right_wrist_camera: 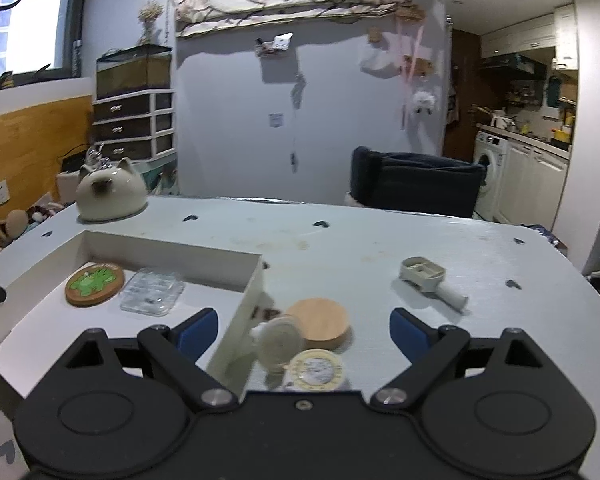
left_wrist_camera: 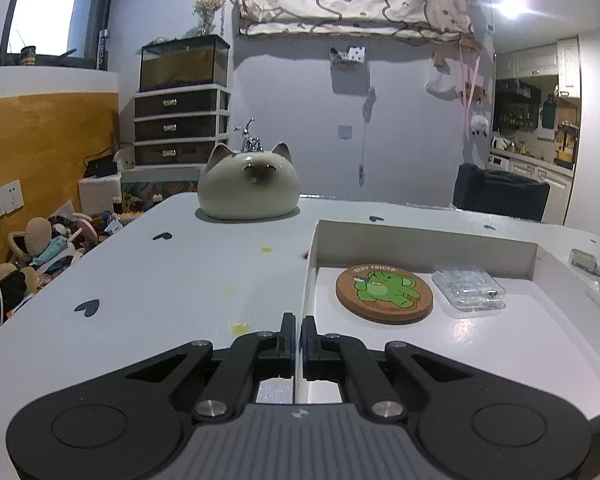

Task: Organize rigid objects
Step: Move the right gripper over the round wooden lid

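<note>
The left tool (left_wrist_camera: pixel 297 330), jaws together, clamps the left wall of the white tray (left_wrist_camera: pixel 310 276), steadying it. The tray already holds a cork coaster (left_wrist_camera: pixel 384 294) and clear plastic case (left_wrist_camera: pixel 468 290). The right tool (right_wrist_camera: pixel 303 330), jaws wide apart and empty, hovers over a wooden lid (right_wrist_camera: pixel 320 322) at lower centre, likely the next pick. A cream-coloured scoop (right_wrist_camera: pixel 430 280) lies on the tabletop (right_wrist_camera: pixel 380 248) at right, its handle pointing lower right.

L wrist cam: low over table (left_wrist_camera: pixel 148 280), close behind left gripper (left_wrist_camera: pixel 297 330), facing far wall, at tray's (left_wrist_camera: pixel 309 280) left wall. R wrist cam: same heading, further right, by tray corner. Both share tray, coaster (left_wrist_camera: pixel 384 294), cat pot (left_wrist_camera: pixel 249 186).
</note>
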Tool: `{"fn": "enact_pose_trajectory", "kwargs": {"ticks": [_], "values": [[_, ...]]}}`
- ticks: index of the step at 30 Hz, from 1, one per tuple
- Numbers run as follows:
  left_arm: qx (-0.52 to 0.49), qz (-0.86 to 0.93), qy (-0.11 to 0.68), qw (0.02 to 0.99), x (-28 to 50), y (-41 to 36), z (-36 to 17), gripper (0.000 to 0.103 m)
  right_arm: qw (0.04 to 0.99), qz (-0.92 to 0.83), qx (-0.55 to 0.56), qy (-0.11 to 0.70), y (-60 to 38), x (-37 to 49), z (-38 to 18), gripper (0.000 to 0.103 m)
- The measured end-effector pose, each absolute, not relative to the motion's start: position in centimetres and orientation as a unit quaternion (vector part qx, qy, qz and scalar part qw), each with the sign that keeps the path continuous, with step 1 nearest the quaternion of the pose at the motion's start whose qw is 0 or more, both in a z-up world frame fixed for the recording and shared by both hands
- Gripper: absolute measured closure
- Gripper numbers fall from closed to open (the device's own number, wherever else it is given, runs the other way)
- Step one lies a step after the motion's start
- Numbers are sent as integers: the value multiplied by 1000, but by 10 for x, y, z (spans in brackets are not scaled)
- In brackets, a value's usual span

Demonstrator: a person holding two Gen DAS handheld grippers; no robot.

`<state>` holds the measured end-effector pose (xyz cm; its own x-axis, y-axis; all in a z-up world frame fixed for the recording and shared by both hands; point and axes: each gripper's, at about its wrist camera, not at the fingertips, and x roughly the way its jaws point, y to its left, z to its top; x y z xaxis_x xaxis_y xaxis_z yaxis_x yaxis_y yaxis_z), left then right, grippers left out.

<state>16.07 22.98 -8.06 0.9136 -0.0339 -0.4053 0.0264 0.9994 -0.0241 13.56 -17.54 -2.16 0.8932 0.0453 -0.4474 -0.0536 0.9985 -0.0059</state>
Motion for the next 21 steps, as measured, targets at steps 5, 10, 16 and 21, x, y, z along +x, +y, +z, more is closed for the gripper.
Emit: {"fn": "enact_pose_trajectory", "kwargs": {"ticks": [5, 10, 16, 21], "values": [[-21, -19, 196, 980, 159, 233, -83, 101, 973, 8, -6, 232, -185, 138, -23, 10], [-11, -15, 196, 980, 159, 231, -83, 101, 973, 2, -8, 231, -188, 143, -26, 10], [0, -10, 195, 981, 159, 228, -83, 101, 973, -15, -1, 230, -195, 158, -29, 10], [4, -8, 195, 981, 159, 227, -83, 100, 971, -44, -13, 237, -202, 184, -39, 10]]}}
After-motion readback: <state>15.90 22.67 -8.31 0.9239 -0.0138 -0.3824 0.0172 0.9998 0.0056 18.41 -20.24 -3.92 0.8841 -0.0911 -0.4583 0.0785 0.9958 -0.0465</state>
